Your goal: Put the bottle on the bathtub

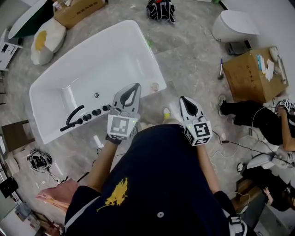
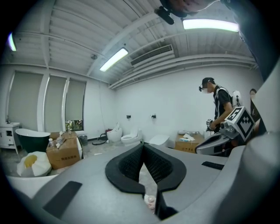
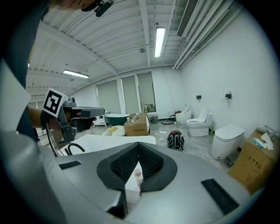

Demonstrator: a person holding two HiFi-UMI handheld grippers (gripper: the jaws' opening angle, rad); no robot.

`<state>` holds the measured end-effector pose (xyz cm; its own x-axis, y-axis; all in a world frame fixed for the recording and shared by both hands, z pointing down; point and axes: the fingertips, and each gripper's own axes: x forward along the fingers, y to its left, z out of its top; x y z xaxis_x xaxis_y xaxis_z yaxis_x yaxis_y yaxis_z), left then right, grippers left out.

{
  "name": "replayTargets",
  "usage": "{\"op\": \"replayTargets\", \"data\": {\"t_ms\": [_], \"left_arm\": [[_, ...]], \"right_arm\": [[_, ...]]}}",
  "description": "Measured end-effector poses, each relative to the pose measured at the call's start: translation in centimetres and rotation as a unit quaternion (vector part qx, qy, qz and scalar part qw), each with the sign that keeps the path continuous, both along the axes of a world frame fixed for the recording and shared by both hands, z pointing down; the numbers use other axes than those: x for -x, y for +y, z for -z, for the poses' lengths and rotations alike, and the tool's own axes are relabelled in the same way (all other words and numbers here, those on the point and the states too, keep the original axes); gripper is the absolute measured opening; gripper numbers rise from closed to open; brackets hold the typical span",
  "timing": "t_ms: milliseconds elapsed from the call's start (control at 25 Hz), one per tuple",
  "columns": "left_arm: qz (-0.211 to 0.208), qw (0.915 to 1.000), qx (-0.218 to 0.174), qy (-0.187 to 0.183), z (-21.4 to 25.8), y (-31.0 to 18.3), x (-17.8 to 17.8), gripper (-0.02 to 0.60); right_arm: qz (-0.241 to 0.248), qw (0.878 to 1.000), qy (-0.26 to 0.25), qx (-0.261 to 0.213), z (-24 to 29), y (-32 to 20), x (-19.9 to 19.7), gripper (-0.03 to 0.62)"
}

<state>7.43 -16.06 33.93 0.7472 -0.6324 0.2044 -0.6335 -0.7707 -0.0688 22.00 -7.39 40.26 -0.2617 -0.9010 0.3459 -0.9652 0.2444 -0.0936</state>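
Observation:
The white bathtub (image 1: 55,87) lies on the floor ahead and to my left. A small pale bottle (image 1: 155,86) stands at its near right corner, on what looks like the white rim. Through the left jaws it shows low and small (image 2: 150,201); through the right jaws it stands upright on a white surface (image 3: 138,175). My left gripper (image 1: 135,86) (image 2: 141,146) hovers over the tub's near edge, shut and empty. My right gripper (image 1: 182,99) (image 3: 138,144) is beside it over the floor, shut and empty, short of the bottle.
A black faucet (image 1: 76,117) sits on the tub's near rim. Around the tub are a toilet (image 1: 233,25), a cardboard box (image 1: 256,73), a second box (image 1: 76,10), a black bag (image 1: 160,9) and a white cushion (image 1: 46,37). People sit at the right (image 1: 258,120) among cables.

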Motion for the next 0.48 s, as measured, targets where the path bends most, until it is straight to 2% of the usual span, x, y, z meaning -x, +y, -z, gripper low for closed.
{"op": "replayTargets", "data": {"t_ms": [480], "left_arm": [[0.006, 0.9999, 0.001, -0.016, -0.6, -0.18, 0.36, 0.018]], "right_arm": [[0.0, 1.0, 0.006, 0.005, -0.24, 0.05, -0.1, 0.002]]}}
